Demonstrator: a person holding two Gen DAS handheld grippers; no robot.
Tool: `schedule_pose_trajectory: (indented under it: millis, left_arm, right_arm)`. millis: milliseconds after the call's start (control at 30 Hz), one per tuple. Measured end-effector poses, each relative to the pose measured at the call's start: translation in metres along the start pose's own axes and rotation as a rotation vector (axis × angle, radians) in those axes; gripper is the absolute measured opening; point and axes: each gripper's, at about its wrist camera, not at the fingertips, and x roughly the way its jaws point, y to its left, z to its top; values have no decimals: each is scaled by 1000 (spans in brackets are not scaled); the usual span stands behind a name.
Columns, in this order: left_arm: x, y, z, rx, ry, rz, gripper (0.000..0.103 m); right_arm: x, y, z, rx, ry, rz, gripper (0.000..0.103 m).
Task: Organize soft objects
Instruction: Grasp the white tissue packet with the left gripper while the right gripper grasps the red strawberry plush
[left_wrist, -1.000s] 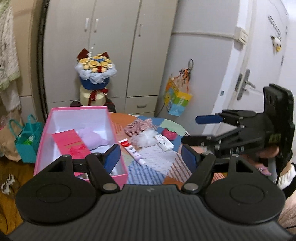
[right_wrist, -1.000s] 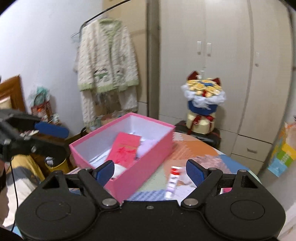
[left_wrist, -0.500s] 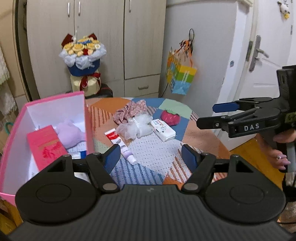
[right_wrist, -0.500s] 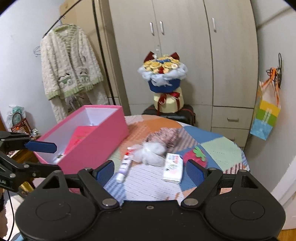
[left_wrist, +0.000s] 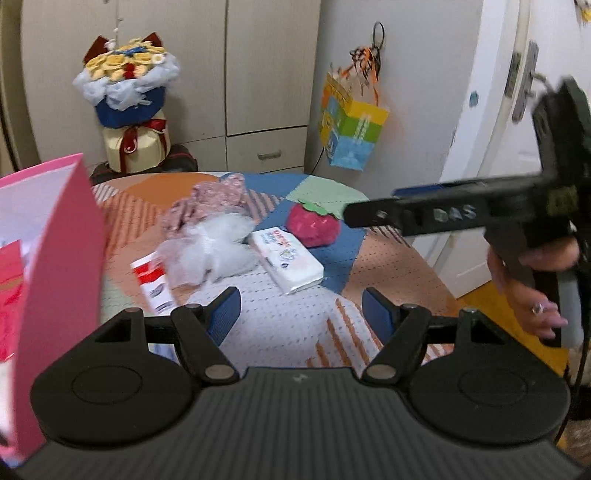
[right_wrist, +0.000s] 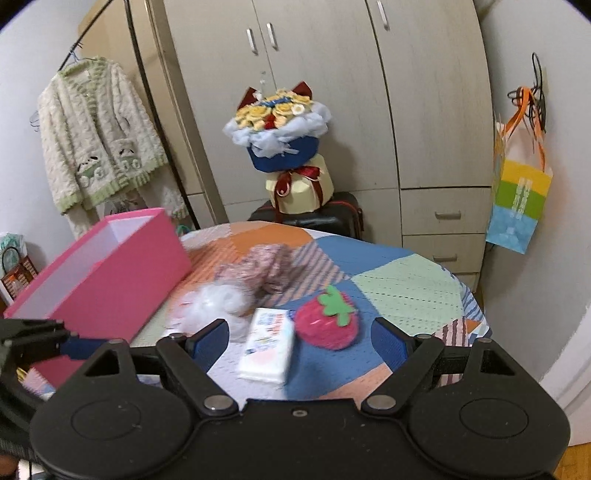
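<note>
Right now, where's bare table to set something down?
Free: the white stretch near the left gripper, and the green patch behind the strawberry plush. Crowded: tube, mesh pouf, floral cloth and tissue pack bunched beside the pink box.

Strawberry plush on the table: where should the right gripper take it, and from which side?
Grip the strawberry plush across its round red body, below the green leaf, coming down from above and the near side. It lies flat and apart from the tissue pack, so the fingers likely have room on both flanks.
</note>
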Motion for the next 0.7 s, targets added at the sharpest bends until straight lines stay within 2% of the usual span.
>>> schedule_pose_trajectory:
  millis: [100,267,433,533,667,700]
  left_arm:
    - [25,-7,2,16,-23,48,72]
    - [69,-11,7,23,-34,106,72]
    - [101,-18,8,56,18,186,70]
    - [107,-23,9,45,37,182,70]
    - [115,-27,9,41,24,235,69]
    - [117,-26,9,29,16,238,70]
  right_arm:
    - [21,-13,1,-35,13,1,75]
    - [53,-26,0,-91,21,62,66]
    - [77,-34,0,-119,38,84,65]
    - [86,-39,1,-112,58,112,65]
    - [96,-42,0,-96,72,128,64]
    - [97,-43,-1,-91,73,135,54]
